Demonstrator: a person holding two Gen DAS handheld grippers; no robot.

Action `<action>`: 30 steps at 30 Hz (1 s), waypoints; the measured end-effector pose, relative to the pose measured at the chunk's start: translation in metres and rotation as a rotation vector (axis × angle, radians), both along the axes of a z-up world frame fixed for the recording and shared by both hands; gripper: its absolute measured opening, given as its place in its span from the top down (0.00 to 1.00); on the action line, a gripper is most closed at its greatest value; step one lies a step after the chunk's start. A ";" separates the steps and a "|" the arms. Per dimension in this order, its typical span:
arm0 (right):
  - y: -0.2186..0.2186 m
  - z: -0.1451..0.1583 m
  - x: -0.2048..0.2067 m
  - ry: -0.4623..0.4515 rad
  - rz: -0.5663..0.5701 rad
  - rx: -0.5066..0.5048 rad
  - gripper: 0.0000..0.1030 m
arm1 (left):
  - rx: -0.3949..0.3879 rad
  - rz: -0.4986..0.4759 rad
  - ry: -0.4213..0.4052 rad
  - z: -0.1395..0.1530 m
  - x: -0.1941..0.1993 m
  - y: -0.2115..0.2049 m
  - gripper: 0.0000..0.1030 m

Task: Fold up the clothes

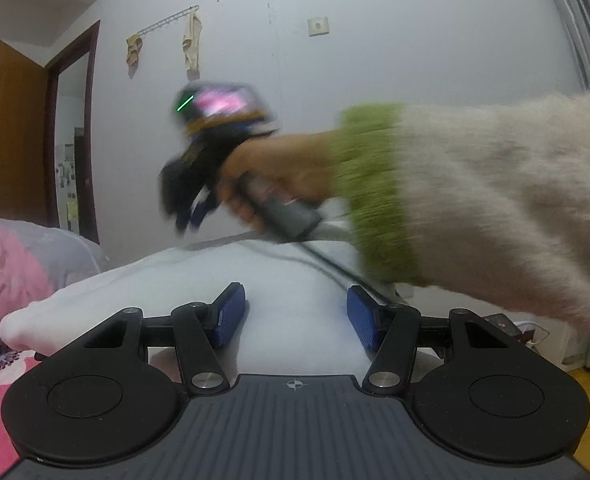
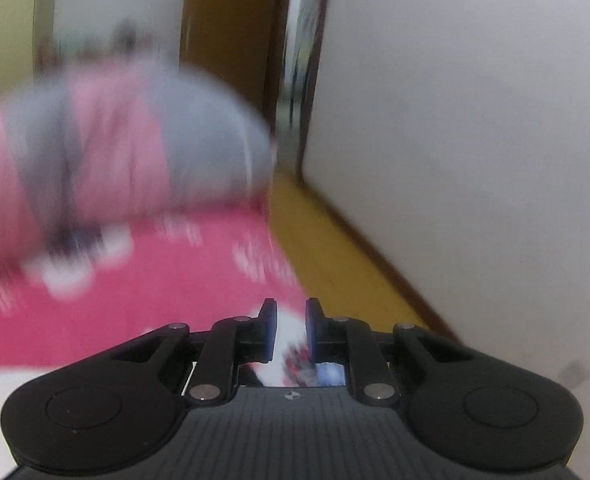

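White cloth (image 1: 295,276), the garment, lies on the bed between and beyond the left gripper (image 1: 297,316), whose blue pads stand spread apart, gripping nothing. At one o'clock a hand (image 1: 279,168) in a fuzzy cream-and-green sleeve (image 1: 475,200) carries the right gripper (image 2: 289,330), its jaws narrowly parted with nothing pinched, over the pink floral sheet (image 2: 155,292).

Motion blur is smearing the right hand-held gripper (image 1: 193,216) in the left wrist view, so its jaws are not reading clearly there. The fuzzy cream sleeve with a green cuff (image 1: 475,200) is running off the right edge. In the right wrist view, the grey and pink quilt (image 2: 127,144) and the pink floral bed sheet (image 2: 167,280) are blurring, both cut by the left edge.
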State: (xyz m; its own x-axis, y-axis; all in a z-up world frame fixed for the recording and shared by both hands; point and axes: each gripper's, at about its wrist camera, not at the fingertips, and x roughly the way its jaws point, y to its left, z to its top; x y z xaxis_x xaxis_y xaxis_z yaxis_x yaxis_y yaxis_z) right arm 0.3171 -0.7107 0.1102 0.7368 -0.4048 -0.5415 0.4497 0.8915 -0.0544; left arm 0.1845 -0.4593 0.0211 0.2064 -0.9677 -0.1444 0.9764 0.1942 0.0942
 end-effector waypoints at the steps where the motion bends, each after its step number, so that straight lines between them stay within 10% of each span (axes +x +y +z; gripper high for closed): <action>1: -0.004 0.007 -0.014 -0.052 -0.045 0.005 0.85 | 0.002 0.005 0.003 0.001 -0.001 0.000 0.45; 7: 0.028 0.028 -0.172 -0.249 0.046 0.039 0.84 | 0.022 0.053 -0.016 0.015 -0.011 0.004 0.45; 18: 0.062 -0.059 -0.318 -0.166 -0.082 0.221 0.84 | 0.184 0.112 -0.157 0.029 -0.075 0.013 0.44; 30: 0.107 -0.017 -0.265 -0.310 0.091 0.147 0.84 | 0.199 0.238 -0.017 0.041 -0.094 0.034 0.44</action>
State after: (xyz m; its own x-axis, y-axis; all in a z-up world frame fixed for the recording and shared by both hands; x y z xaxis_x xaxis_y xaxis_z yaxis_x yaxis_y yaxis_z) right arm 0.0525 -0.6037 0.0932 0.9049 -0.2636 -0.3342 0.3427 0.9170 0.2044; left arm 0.0905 -0.4252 0.0616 0.4279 -0.8451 -0.3204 0.9037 0.3934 0.1691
